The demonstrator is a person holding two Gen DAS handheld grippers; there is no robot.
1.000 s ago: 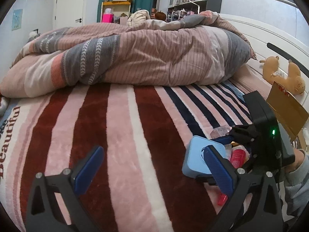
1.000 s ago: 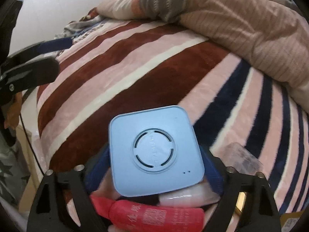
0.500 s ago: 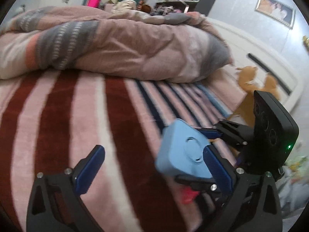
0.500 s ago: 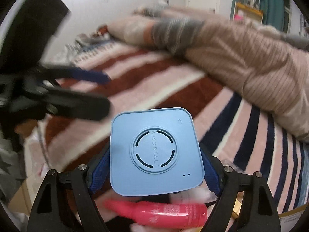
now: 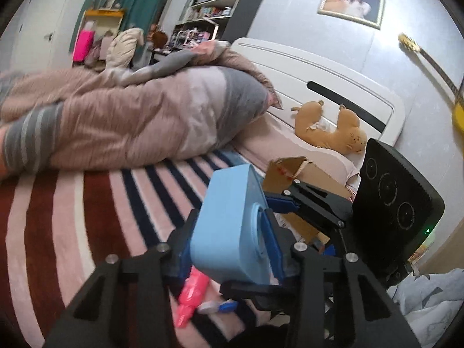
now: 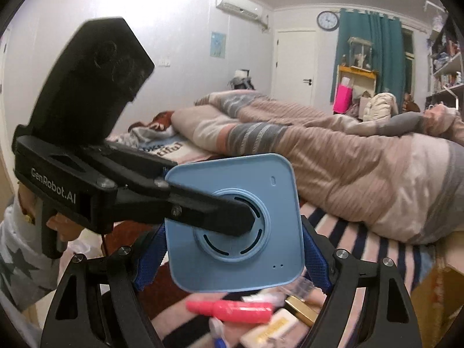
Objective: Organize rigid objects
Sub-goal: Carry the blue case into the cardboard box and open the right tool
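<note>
The light blue box (image 6: 235, 223), a square device with rounded corners and a round raised disc on its face, is held up in the air above the striped blanket (image 5: 87, 211) near the bed's side edge. The right gripper (image 6: 232, 249) pinches it by 2 opposite sides: in the right wrist view its blue pads (image 6: 314, 256) press against the box's left and right edges, with the disc face turned toward the camera.

The left gripper (image 5: 229, 246) is also closed on the same box (image 5: 229, 226). In the left wrist view the box sits edge-on between its 2 fingers, 1 blue pad (image 5: 271, 248) lying flat on the disc face and the other against the back. In the right wrist view, 1 black finger of the left gripper (image 6: 214, 213) reaches in from the left and lies across the disc.

Below the raised box, on the blanket, lie a pink tube (image 6: 230, 308), a gold-coloured bar (image 6: 301, 307), and a few pale packets (image 6: 272, 327), blurred. A cardboard box (image 5: 293, 174) stands just beyond the grippers toward the headboard (image 5: 333, 87), where a brown plush toy (image 5: 333, 130) lies. A rumpled duvet (image 5: 130, 121) is piled across the far part of the bed.
</note>
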